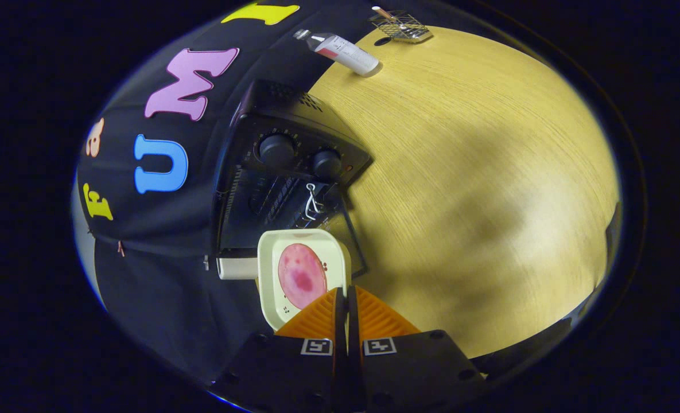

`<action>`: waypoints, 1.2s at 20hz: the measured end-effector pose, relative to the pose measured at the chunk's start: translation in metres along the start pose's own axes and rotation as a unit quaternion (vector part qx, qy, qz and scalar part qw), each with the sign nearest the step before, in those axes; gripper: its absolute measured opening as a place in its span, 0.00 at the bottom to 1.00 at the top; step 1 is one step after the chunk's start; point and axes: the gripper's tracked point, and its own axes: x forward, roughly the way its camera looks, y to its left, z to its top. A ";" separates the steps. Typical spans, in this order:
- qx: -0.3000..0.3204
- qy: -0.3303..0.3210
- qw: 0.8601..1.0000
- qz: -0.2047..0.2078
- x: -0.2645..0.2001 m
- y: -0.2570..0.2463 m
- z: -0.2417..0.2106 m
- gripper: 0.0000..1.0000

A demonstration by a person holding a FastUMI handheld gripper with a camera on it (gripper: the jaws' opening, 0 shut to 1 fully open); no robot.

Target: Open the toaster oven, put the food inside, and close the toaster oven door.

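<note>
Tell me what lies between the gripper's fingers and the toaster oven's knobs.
In the gripper view, the gripper is shut on the cream tray's rim; the tray with pink food and the open oven door lie between.

Looks like a staged recording booth, not a real kitchen: black cloth wall (162, 275) hung behind a pale wood-grain table (460, 172), with a black toaster oven (282, 166), a bottle (345, 53) and a small wire rack (400, 26) laid out like props.

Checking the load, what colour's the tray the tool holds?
Cream tray, gripped at its rim by the tool; gripper view.
</note>
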 end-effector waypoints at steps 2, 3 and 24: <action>0.025 -0.021 0.999 -0.005 0.014 0.015 -0.003 0.05; 0.038 -0.034 0.999 -0.009 0.022 0.022 -0.002 0.05; 0.281 -0.210 0.934 -0.068 0.126 0.096 0.031 0.05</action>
